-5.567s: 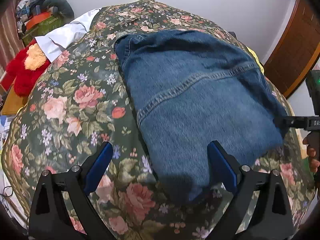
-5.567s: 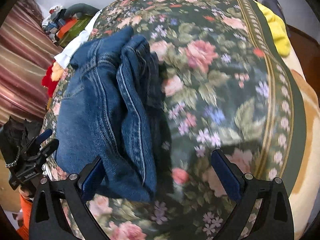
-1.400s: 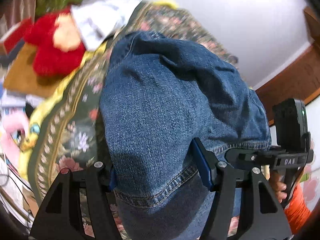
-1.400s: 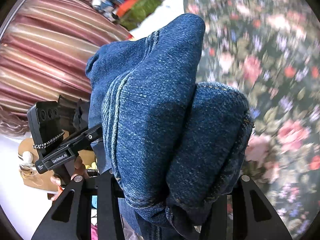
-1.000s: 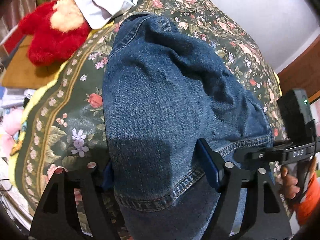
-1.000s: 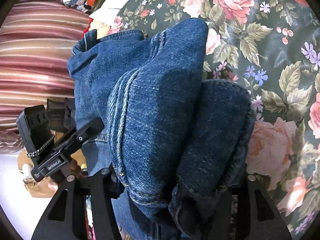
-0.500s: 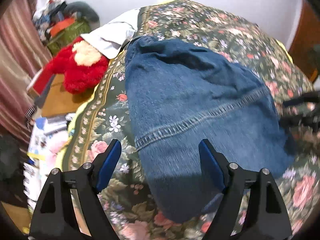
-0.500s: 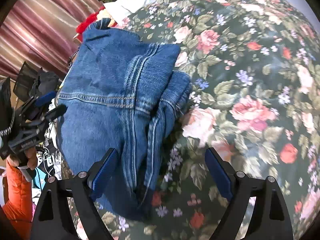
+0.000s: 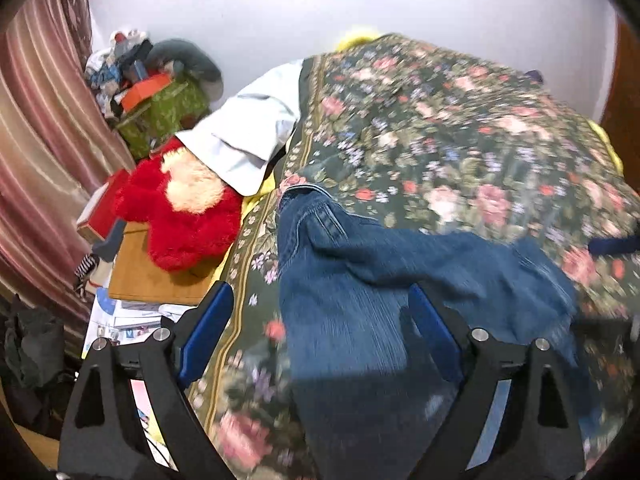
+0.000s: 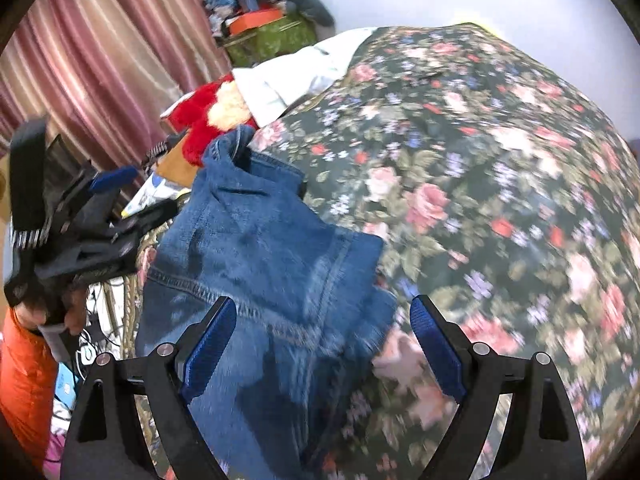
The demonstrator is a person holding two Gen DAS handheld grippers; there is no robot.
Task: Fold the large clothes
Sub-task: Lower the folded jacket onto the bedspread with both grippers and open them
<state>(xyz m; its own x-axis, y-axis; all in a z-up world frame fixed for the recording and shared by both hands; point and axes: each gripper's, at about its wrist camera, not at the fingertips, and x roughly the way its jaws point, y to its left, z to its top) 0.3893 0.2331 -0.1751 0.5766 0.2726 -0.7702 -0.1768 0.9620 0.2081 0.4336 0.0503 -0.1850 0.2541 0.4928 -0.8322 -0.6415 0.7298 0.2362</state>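
Left wrist view — folded jeans (image 9: 400, 300) below wide-spread, empty fingers (image 9: 206, 334) — likewise right gripper (image 10: 324, 344).

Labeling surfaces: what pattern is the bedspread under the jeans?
Dark green with pink and red roses; the bedspread shows best in the right wrist view.

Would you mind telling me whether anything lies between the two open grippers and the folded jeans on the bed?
Nothing visible does. The left gripper and right gripper both hang open above the jeans, which lie bare on the floral bedspread.
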